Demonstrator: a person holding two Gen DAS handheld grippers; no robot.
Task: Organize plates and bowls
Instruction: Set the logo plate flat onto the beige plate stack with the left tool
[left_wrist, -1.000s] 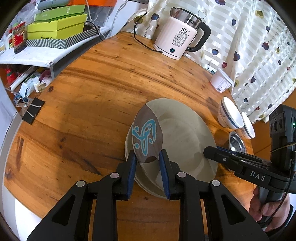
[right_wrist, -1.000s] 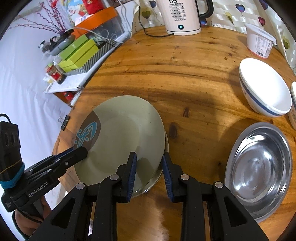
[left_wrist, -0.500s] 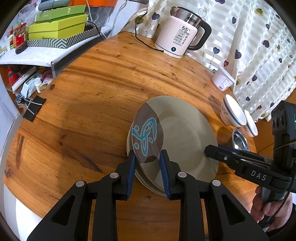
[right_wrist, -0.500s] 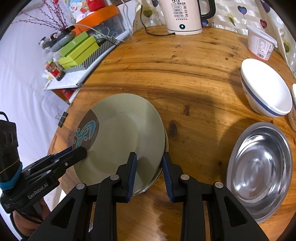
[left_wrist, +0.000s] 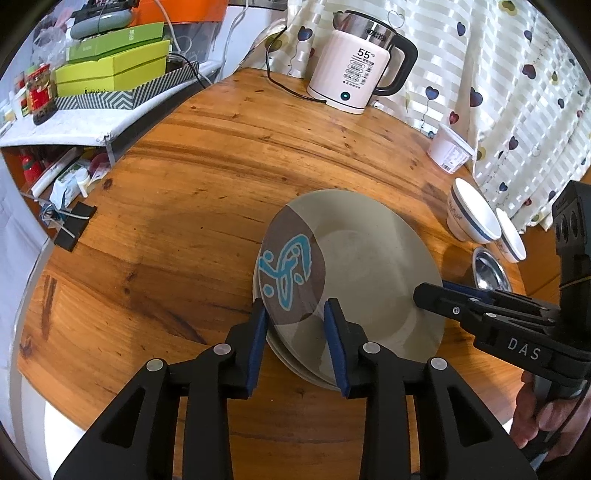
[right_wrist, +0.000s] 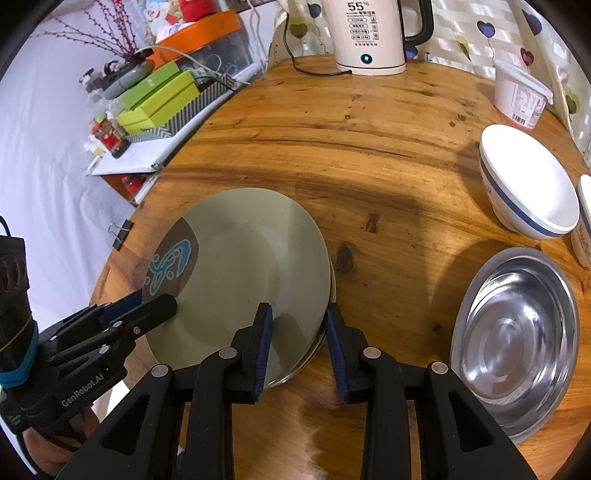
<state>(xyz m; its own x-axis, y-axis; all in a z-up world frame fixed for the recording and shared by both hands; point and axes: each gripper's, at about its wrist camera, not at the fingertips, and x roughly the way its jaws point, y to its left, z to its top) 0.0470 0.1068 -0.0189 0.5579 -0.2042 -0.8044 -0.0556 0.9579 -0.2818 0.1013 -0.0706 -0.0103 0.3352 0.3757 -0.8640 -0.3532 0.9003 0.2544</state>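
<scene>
While the steel bowl (right_wrist: 515, 341) lies empty on the desk (right_wrist: 369, 147), the white bowl with the blue band (right_wrist: 528, 184) beside it is empty too, and a second white bowl (left_wrist: 511, 236) stands just past it. A lidded white tub (right_wrist: 519, 94) sits near the curtain; what it holds cannot be told.

Only the left wrist view shows the patterned curtain (left_wrist: 517, 74) in full and a binder clip (left_wrist: 72, 229) at the desk's edge nearby. Only the right wrist view looks into the steel bowl; in the left view it is a small sliver behind the other gripper. The kettle (left_wrist: 360, 70) reading 55 shows in both.

On the desk's near side sits a stack of plates, topped by the beige plate (left_wrist: 369, 273) with a brown patch and blue figure. The left gripper (left_wrist: 295, 332) has its fingers spread on either side of the stack's rim by the brown patch, not pinching it. The right gripper (right_wrist: 299, 343) straddles the opposite rim, its fingers likewise spread, one above the plate and one outside the edge.
</scene>
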